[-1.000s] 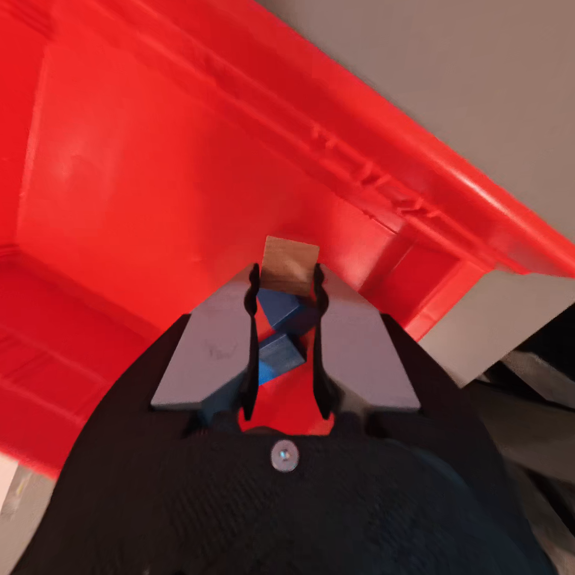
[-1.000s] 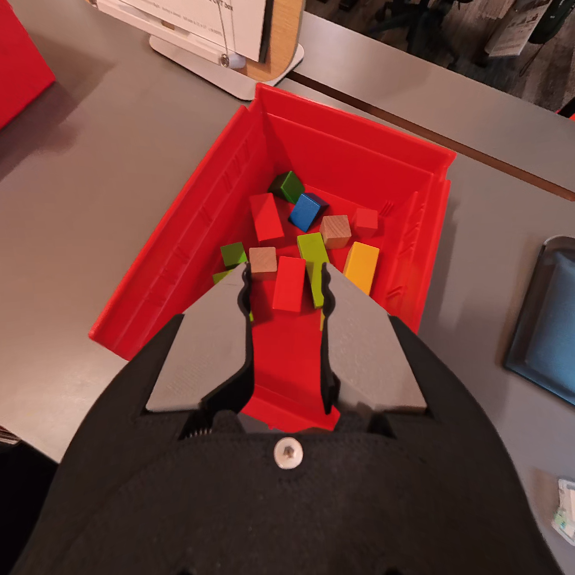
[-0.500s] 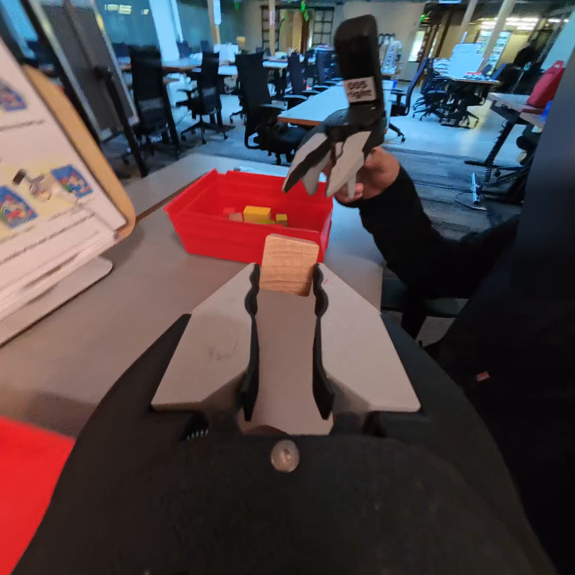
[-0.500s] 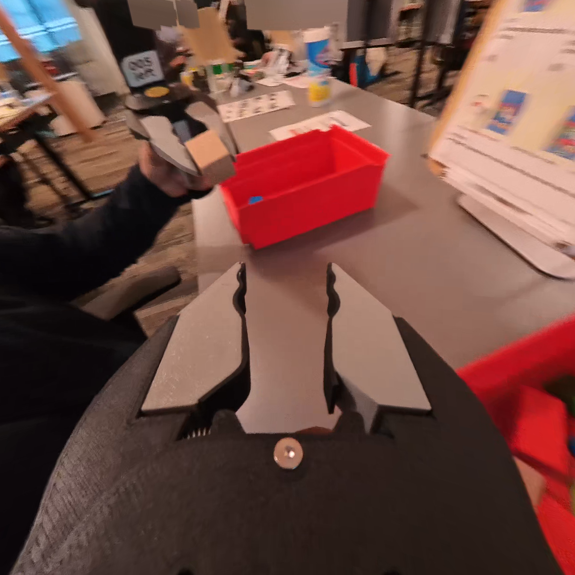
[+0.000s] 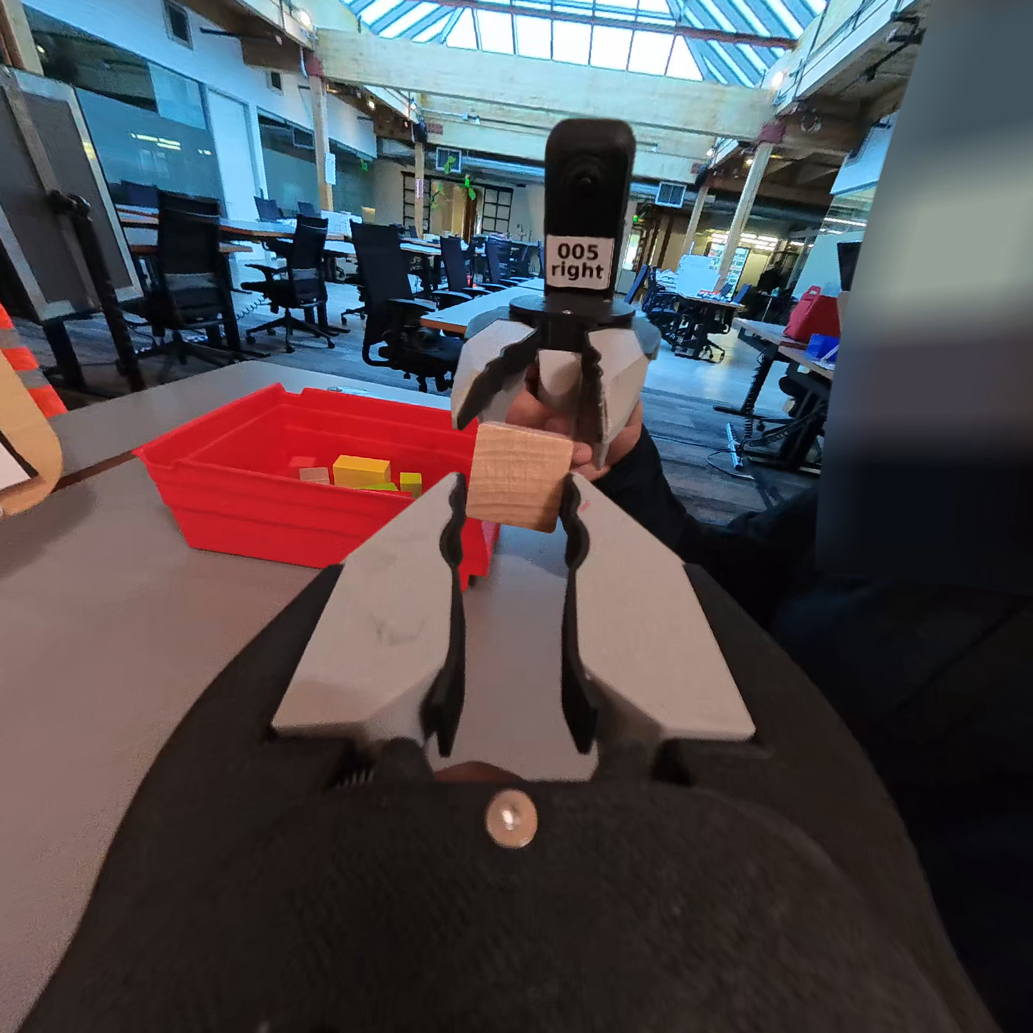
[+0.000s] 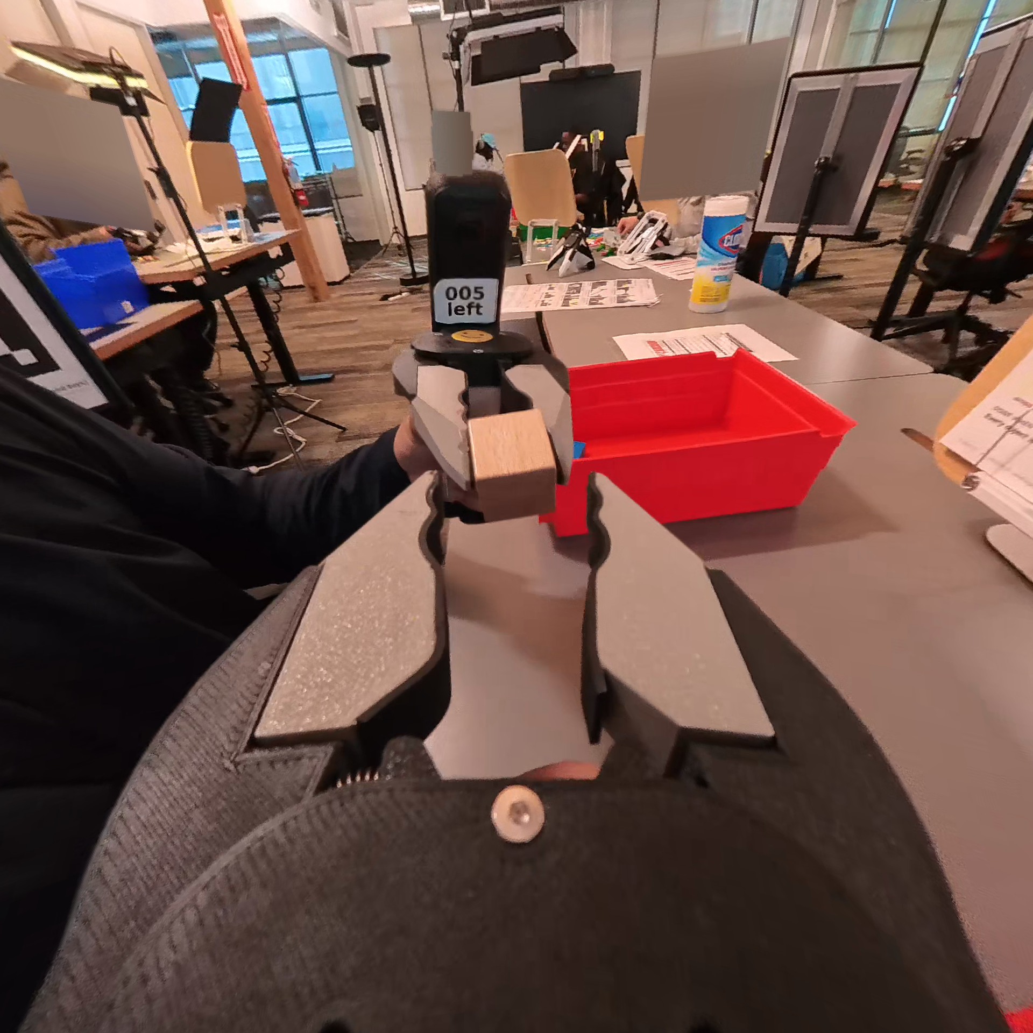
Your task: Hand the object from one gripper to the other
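Observation:
My left gripper (image 5: pixel 513 494) is shut on a plain wooden block (image 5: pixel 517 475) and holds it in the air above the grey table (image 5: pixel 140 615). Both pads press on the block's sides. The right gripper (image 5: pixel 534 413) faces it from beyond, open, with its fingertips just above and beside the block. In the right wrist view my right gripper (image 6: pixel 514 494) is open and empty. The wooden block (image 6: pixel 511 464) sits just past its fingertips, clamped in the left gripper (image 6: pixel 508 475). The right pads do not touch the block.
A red bin (image 5: pixel 251 503) with several coloured blocks stands behind the left gripper's block. Another red bin (image 6: pixel 699 475) holds a blue block (image 6: pixel 578 447). A document stand (image 6: pixel 995 436), a wipes canister (image 6: pixel 718 251) and papers are on the tables. The person's dark sleeve (image 6: pixel 223 503) is at left. Both grippers' tips are close together, under 4 cm apart.
My left gripper lifted the wooden block out of the red bin and turned to face the right gripper. The right gripper left its bin, opened wider and came close to the block.

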A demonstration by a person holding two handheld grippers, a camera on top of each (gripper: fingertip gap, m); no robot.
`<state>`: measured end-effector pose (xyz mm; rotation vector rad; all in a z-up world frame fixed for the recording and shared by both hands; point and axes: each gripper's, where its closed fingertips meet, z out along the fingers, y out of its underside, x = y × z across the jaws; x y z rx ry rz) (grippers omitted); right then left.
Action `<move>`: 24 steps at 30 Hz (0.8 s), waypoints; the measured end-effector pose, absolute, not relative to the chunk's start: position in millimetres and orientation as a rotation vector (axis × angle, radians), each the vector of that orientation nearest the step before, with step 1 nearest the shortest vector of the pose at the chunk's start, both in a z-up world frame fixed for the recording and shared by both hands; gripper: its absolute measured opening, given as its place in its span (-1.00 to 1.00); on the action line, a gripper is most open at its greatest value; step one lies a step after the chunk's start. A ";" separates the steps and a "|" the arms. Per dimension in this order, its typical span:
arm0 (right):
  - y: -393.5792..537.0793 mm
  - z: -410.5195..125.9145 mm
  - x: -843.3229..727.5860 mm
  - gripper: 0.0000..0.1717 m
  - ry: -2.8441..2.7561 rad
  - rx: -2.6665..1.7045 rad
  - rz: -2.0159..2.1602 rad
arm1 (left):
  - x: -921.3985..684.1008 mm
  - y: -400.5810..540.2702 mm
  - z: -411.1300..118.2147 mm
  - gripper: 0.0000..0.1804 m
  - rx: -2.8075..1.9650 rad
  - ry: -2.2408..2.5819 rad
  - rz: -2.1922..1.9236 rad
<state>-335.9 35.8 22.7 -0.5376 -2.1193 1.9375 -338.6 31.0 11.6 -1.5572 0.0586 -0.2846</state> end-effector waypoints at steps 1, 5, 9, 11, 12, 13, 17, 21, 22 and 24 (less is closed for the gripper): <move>33.2 21.8 -335.2 -0.44 -2.129 -0.536 1.952 | -337.3 32.8 10.0 -0.66 -1.561 0.057 -0.289; 24.8 18.7 -334.0 -0.65 -2.152 -0.528 1.995 | -330.5 36.4 11.3 -0.67 -1.550 0.067 -0.311; 22.6 24.6 -332.6 -0.65 -2.128 -0.524 2.100 | -326.1 36.8 12.3 -0.67 -1.541 0.069 -0.337; 23.4 25.5 -335.5 -0.65 -2.113 -0.546 2.124 | -326.0 38.7 10.2 -0.68 -1.545 0.053 -0.343; 23.8 24.8 -337.3 -0.65 -2.115 -0.568 2.126 | -327.0 39.6 8.2 -0.69 -1.552 0.046 -0.339; 23.9 24.0 -338.7 -0.65 -2.117 -0.584 2.128 | -328.0 40.0 6.8 -0.69 -1.556 0.043 -0.332; 23.2 24.0 -339.0 -0.65 -2.107 -0.586 2.128 | -328.2 39.5 6.9 -0.69 -1.554 0.041 -0.340; 19.9 16.0 -338.3 -0.62 -2.158 -0.567 2.067 | -326.7 42.7 4.5 -0.69 -1.580 0.046 -0.308; 19.8 16.9 -338.5 -0.62 -2.150 -0.562 2.059 | -326.9 42.8 5.2 -0.69 -1.577 0.046 -0.306; 18.8 17.3 -337.6 -0.63 -2.153 -0.559 2.037 | -325.7 41.6 6.1 -0.69 -1.571 0.051 -0.325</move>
